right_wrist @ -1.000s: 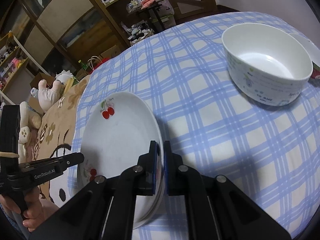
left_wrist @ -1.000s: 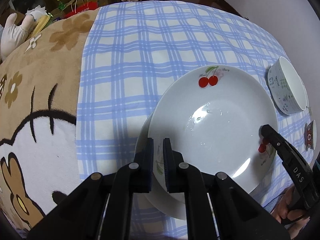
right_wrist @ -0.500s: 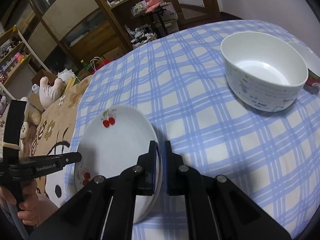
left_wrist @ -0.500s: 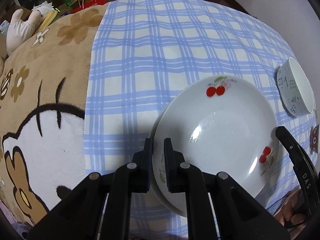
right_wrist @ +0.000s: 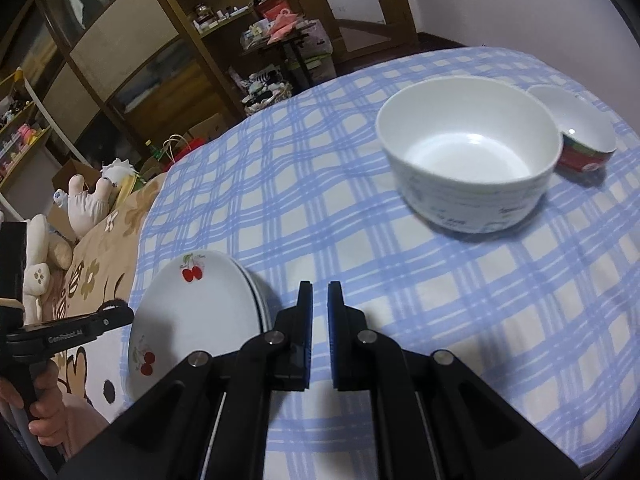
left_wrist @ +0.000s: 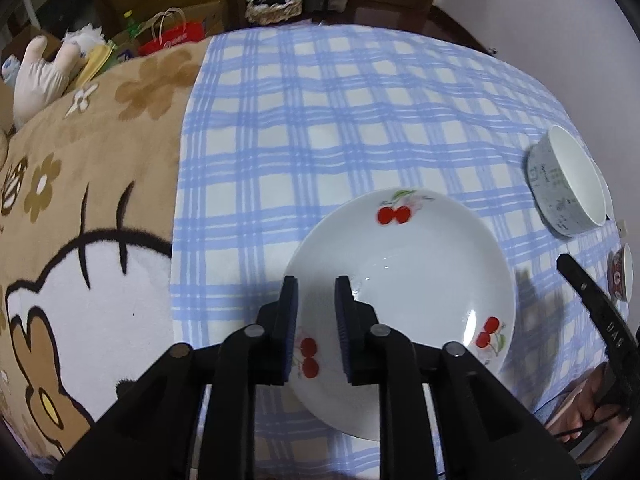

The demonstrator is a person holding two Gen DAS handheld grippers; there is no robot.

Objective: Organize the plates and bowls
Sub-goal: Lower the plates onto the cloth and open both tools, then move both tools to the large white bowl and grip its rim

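Cloth: a blue-and-white checked tablecloth (right_wrist: 400,280) covers the table, with a brown cartoon-print blanket (left_wrist: 80,200) along its left edge.
Plates: two white cherry-print plates (left_wrist: 404,280) lie stacked on the near left part of the cloth; in the right wrist view the lower plate's rim shows just under the top one (right_wrist: 200,316) on its right side.
Left gripper: the left gripper (left_wrist: 316,304) points steeply down over the near left rim of the stack. Its jaws are opening; the rim lies in the gap between them, and the pads do not press on it.
Right gripper: the right gripper (right_wrist: 319,312) hangs over bare cloth just to the right of the plates. Its jaws are nearly together with only a narrow slit, and nothing is between them. The plate stack lies outside its left finger, apart from it.
Large bowl: a white bowl with printed sides (right_wrist: 468,152) stands upright on the far right of the cloth, well apart from the plates.
Small bowl: a smaller bowl with a red band (right_wrist: 580,136) stands just beyond the large bowl on its right; whether they touch I cannot tell.
Hands: a hand (right_wrist: 40,408) holds the left gripper's handle at the near left edge.
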